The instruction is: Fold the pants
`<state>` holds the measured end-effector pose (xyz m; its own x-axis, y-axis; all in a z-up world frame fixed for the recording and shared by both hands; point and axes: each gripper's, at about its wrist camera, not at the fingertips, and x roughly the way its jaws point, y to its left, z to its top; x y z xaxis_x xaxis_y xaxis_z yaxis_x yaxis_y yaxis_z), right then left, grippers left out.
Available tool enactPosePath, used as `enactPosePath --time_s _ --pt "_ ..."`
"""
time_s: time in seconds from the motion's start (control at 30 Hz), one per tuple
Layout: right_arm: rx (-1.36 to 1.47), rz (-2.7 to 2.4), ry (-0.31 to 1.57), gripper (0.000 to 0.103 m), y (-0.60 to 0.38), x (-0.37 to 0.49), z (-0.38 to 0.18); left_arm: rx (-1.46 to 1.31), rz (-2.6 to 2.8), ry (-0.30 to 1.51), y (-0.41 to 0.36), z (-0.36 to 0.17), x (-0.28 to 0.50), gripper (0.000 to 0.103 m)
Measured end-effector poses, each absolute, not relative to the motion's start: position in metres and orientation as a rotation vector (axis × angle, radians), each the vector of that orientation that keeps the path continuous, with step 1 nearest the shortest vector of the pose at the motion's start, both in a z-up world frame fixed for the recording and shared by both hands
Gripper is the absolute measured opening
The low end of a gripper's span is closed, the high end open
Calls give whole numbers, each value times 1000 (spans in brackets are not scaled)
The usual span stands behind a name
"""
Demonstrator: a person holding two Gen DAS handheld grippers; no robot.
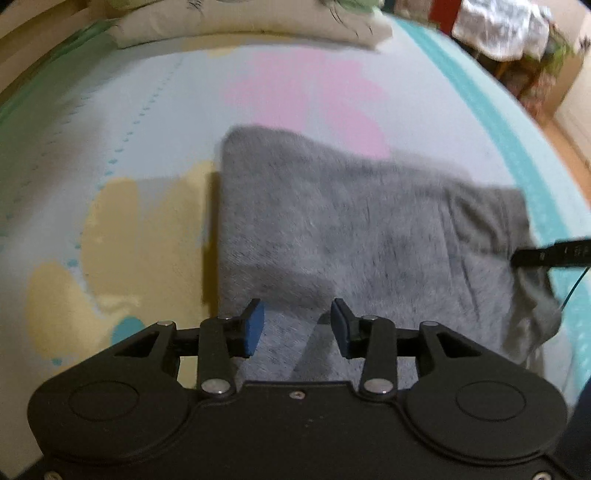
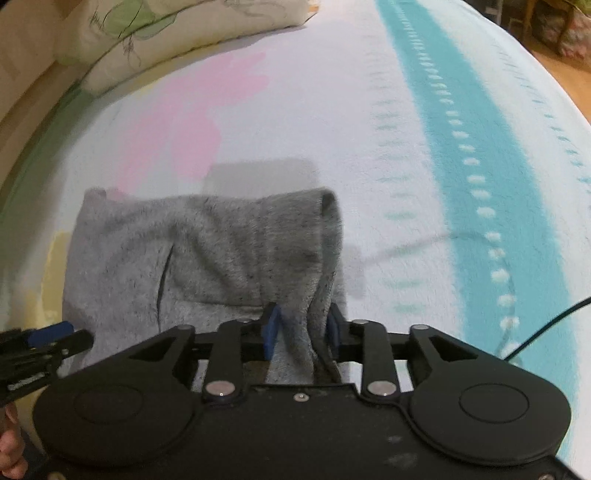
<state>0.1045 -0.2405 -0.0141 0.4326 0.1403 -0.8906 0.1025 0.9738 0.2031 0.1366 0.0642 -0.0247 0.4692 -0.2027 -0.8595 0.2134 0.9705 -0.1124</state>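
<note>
Grey fleece pants (image 1: 351,221) lie folded on a bed, also seen in the right wrist view (image 2: 192,258). My left gripper (image 1: 297,326) is open and empty, hovering over the near edge of the pants. My right gripper (image 2: 301,328) has its jaws partly apart with a raised fold of the pants' right edge (image 2: 317,295) between the blue pads; the cloth hangs in a ridge there. The right gripper's tip shows in the left wrist view (image 1: 550,254) at the pants' right edge. The left gripper shows at the lower left of the right wrist view (image 2: 48,339).
The bed cover (image 2: 369,110) is pale with pink, yellow and teal patches and a teal stripe (image 2: 480,184) on the right. A floral pillow (image 2: 166,33) lies at the head. A black cable (image 2: 543,328) trails at the right. Furniture (image 1: 517,33) stands beyond the bed.
</note>
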Motion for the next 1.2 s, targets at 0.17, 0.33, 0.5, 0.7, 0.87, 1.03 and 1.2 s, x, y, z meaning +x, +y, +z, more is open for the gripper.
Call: enactPosePath --time_s 0.17,0.33,0.5,0.7,0.87,1.03,1.2 --pt "291 -14 1146 40 -251 108 -21 -48 -188 1016 95 -17 149 60" --pt "323 -11 1193 44 -255 124 -38 -91 -231 1116 107 -38 167 60" --pt "418 -19 1201 51 -270 127 -54 -117 -261 1130 106 -54 167 70" --pt "403 -3 1183 58 -268 131 -61 -152 -309 1132 108 -66 172 92" --pt "411 35 1164 58 -265 129 -57 -50 -323 1110 85 -70 171 101" --pt "454 56 1165 58 -275 133 -62 -67 -327 1088 74 -66 172 90" --pt "423 118 1136 29 -271 129 -54 -56 -357 1054 64 -51 171 48"
